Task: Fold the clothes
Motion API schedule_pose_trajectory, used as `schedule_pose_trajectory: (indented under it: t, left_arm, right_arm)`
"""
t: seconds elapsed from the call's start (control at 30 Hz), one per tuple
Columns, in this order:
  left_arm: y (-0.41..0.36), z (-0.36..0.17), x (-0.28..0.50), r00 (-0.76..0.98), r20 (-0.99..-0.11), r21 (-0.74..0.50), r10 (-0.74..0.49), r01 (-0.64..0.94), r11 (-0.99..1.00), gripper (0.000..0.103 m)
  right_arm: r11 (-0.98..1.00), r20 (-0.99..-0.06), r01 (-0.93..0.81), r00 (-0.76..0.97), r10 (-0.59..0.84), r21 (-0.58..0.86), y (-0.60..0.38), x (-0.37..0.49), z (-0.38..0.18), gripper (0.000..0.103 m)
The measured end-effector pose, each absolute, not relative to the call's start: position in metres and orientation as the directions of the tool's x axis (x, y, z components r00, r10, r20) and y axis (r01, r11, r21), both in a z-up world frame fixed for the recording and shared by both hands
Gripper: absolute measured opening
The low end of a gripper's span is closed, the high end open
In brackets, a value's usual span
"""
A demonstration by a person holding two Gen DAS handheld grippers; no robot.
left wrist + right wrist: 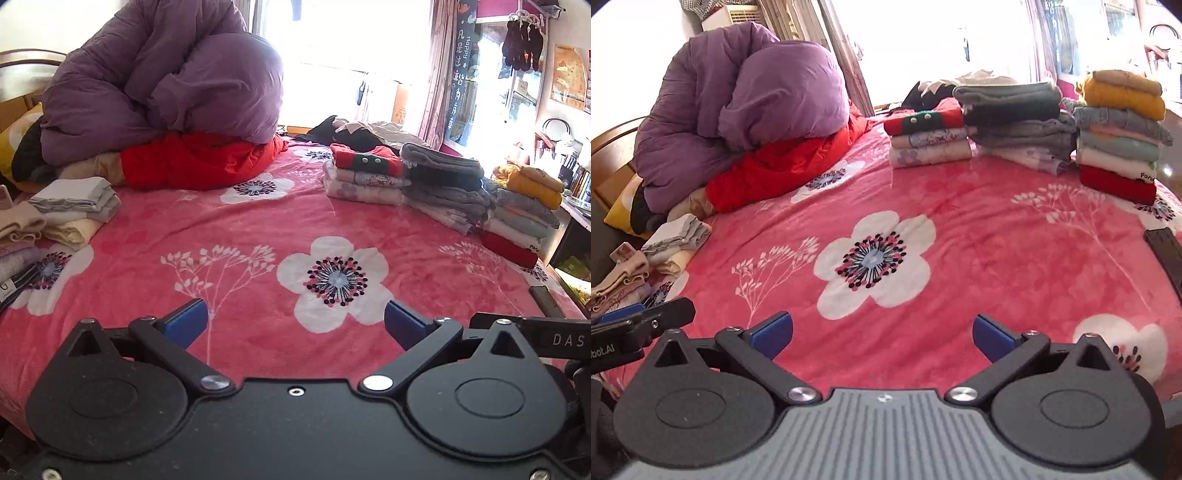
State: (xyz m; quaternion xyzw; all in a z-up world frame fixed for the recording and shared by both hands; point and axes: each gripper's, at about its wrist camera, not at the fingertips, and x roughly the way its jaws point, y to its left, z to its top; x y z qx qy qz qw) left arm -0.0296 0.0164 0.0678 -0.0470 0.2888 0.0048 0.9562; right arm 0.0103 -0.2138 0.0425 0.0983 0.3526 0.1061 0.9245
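- Left hand-held gripper (295,325): both blue pads stand wide apart; nothing lies between them; it hangs over the pink floral bedspread (258,236) near the front edge of the bed.
- Right hand-held gripper (882,334): blue pads likewise spread wide apart; nothing between them; only the bedspread shows in the gap; the left unit's finger appears at the left margin of the right wrist view, just beside it.
- Folded clothes, far right side of the bed: three stacks in a row; a stack topped by a red and green garment (925,120); a stack of grey and dark green items (1015,110) just beside it; a taller stack topped by a yellow garment (1123,94) with a red item at its base, near the bed's edge.
- Folded clothes, left side of the bed: a low stack of grey and cream pieces (77,205); beige and lilac pieces (18,229) just beside it, partly cut off by the frame.
- Unfolded heap (354,127): dark and white garments behind the right-hand stacks, by the window.
- Purple quilt (166,85): bundled at the head of the bed; resting on a red quilt (199,160).
- Dark flat object (1167,251): lies at the right edge of the bed; identity cannot be determined.
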Motion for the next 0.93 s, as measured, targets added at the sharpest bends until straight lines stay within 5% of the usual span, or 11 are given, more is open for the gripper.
schedule_pose_trajectory:
  t: [0.93]
  left_arm:
    - [0.0, 0.052, -0.038, 0.796, -0.605, -0.09, -0.033, -0.027, 0.996, 0.103]
  right_arm:
    - [0.977, -0.593, -0.163, 0.776, 0.214, 0.139, -0.196, -0.012, 0.041, 0.103]
